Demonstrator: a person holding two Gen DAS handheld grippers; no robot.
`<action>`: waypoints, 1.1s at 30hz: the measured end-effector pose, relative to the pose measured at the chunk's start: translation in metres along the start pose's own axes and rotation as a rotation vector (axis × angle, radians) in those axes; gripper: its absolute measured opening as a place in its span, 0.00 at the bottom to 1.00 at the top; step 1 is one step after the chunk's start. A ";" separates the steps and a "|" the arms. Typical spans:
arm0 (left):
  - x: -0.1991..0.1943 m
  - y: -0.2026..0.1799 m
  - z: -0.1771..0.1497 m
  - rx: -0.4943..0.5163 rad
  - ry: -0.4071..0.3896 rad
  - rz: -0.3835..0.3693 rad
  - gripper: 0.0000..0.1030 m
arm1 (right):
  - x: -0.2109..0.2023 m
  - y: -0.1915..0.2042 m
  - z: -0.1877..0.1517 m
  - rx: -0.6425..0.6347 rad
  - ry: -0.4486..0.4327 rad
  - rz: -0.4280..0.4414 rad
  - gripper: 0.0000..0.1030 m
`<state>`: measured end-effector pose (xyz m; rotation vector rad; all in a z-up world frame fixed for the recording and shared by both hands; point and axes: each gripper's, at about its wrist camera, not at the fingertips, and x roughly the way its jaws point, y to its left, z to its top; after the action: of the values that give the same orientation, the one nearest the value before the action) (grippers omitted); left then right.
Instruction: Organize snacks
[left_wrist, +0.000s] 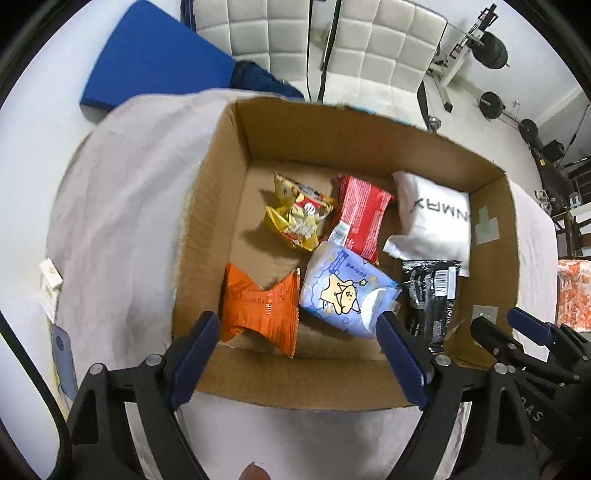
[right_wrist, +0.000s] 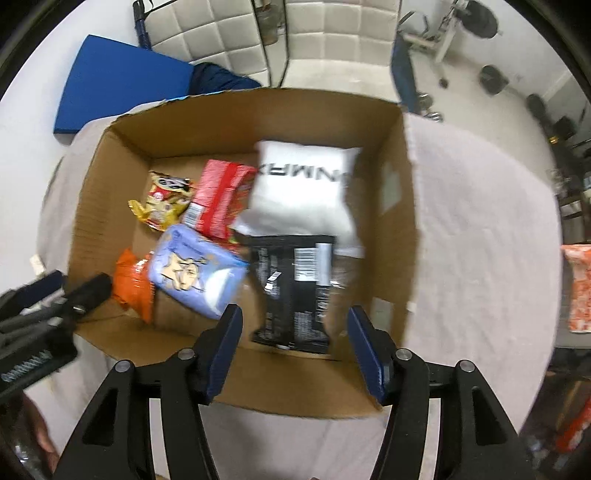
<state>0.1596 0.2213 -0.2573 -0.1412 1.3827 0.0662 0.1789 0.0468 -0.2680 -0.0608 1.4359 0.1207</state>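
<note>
Your cardboard box (left_wrist: 369, 384) sits on the cloth-covered worktop (left_wrist: 122, 206), holding the white bag (left_wrist: 436, 225), black packet (right_wrist: 291, 291), red packet (left_wrist: 362, 218), blue pouch (left_wrist: 343, 291), orange packet (left_wrist: 258, 310) and yellow packet (left_wrist: 295, 218). Your left claw (left_wrist: 299, 354) hangs wide open and empty above the box's near wall. Your right claw (right_wrist: 295, 350) is about half open, gripping nothing, with the black packet lying below it.

Both wrist cameras look steeply down along their tool fingers into the cardboard box (left_wrist: 221, 206) from close above its near wall. Left view sits toward the box's left side, right view toward its right — both share the box interior, and each catches the other tool at its edge.
</note>
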 end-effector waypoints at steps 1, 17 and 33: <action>-0.003 -0.001 -0.002 0.002 -0.010 0.004 0.87 | -0.004 -0.002 -0.003 0.006 -0.007 -0.008 0.61; -0.043 -0.014 -0.021 0.044 -0.133 0.077 1.00 | -0.034 -0.022 -0.024 0.076 -0.082 -0.052 1.00; -0.080 -0.025 -0.033 0.043 -0.189 0.064 1.00 | -0.069 -0.027 -0.034 0.092 -0.138 -0.030 1.00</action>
<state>0.1159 0.1953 -0.1829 -0.0533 1.1993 0.1003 0.1396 0.0125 -0.2047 0.0021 1.3007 0.0335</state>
